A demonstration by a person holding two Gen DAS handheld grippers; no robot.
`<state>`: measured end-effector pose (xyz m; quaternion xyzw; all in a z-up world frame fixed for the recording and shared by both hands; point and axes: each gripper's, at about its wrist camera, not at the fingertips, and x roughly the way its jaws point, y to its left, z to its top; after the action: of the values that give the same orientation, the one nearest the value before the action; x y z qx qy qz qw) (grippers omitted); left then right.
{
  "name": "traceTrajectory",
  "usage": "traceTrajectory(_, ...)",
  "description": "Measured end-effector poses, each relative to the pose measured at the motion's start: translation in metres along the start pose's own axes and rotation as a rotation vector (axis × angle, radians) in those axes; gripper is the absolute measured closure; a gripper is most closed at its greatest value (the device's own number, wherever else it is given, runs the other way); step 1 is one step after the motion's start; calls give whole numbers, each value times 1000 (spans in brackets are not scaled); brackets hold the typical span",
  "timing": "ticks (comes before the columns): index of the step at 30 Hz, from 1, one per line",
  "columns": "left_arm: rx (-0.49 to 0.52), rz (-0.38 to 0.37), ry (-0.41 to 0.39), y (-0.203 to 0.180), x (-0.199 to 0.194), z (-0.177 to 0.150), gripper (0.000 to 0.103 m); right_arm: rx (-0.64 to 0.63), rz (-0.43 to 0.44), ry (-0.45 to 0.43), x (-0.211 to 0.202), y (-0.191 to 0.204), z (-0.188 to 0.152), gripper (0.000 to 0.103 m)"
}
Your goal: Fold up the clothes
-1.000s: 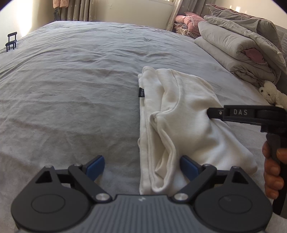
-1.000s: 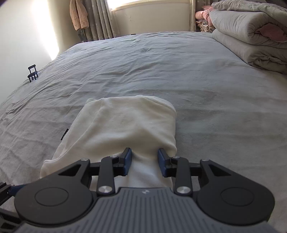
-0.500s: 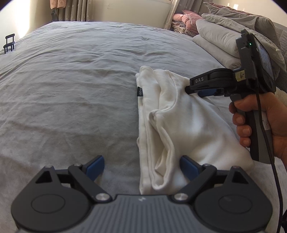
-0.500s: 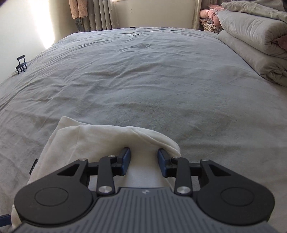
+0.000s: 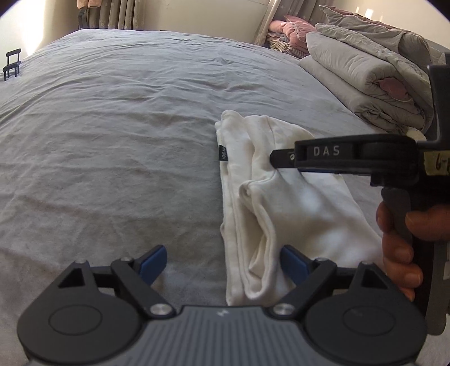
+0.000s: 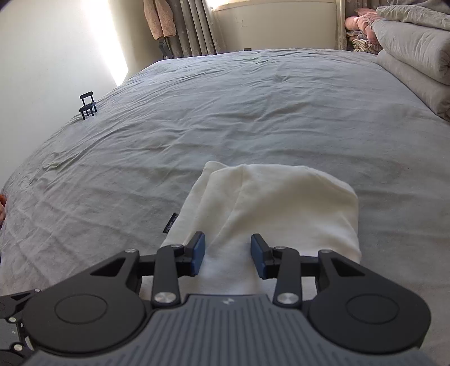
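A folded white garment lies lengthwise on the grey bed sheet, a black label at its left edge. My left gripper is open wide at the garment's near end; the right pad rests by the cloth's fold, the left pad over bare sheet. My right gripper, held by a hand, reaches in from the right over the garment's middle. In the right wrist view that gripper has its jaws opening; the garment lies under the gap and the pads do not press it.
Folded grey duvets are stacked along the bed's right side, with pink bedding behind them. A small white plush toy sits by the duvets. A tiny black chair stands at the bed's left edge. Curtains hang at the far wall.
The right gripper rose toward the garment's far end, then came back lower over its middle, and its jaws widened slightly. The left gripper and the garment stayed put.
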<state>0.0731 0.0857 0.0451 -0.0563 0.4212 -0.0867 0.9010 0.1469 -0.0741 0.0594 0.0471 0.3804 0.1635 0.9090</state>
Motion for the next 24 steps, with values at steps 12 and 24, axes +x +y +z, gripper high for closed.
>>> traceTrajectory(12,-49,6,23,9,7,0,17,55,-17,-46,-21,8,-20,62)
traceTrajectory(24,-17,26,25,6,7,-2,16,73,-108,-78,-41,4,-53,58)
